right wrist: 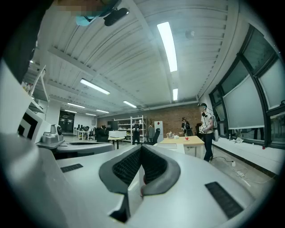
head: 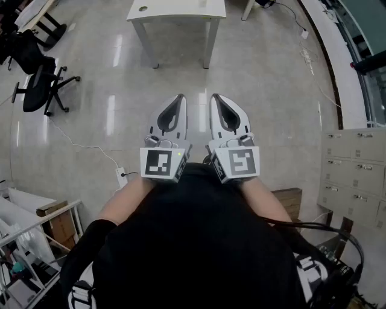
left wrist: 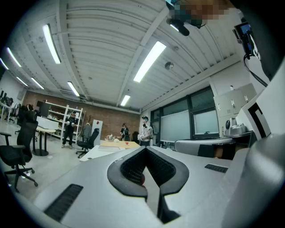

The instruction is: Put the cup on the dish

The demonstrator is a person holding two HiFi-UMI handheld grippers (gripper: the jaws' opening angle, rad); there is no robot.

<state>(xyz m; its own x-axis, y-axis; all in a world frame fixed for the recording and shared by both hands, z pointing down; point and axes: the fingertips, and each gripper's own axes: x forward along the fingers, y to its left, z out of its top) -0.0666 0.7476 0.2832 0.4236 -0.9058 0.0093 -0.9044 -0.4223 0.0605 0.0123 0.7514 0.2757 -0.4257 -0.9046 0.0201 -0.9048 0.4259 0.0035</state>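
Note:
No cup or dish shows plainly in any view. A small red thing stands on a distant wooden table, and it also appears as a red thing in the left gripper view; it is too small to name. In the head view my left gripper and right gripper are held side by side close to the person's chest, above the floor, pointing forward. The left gripper is shut with nothing between its jaws. The right gripper is shut and empty too.
A white table stands ahead on the glossy floor. A black office chair is at the left, grey cabinets at the right, and a cable runs across the floor. A person stands by the wooden table.

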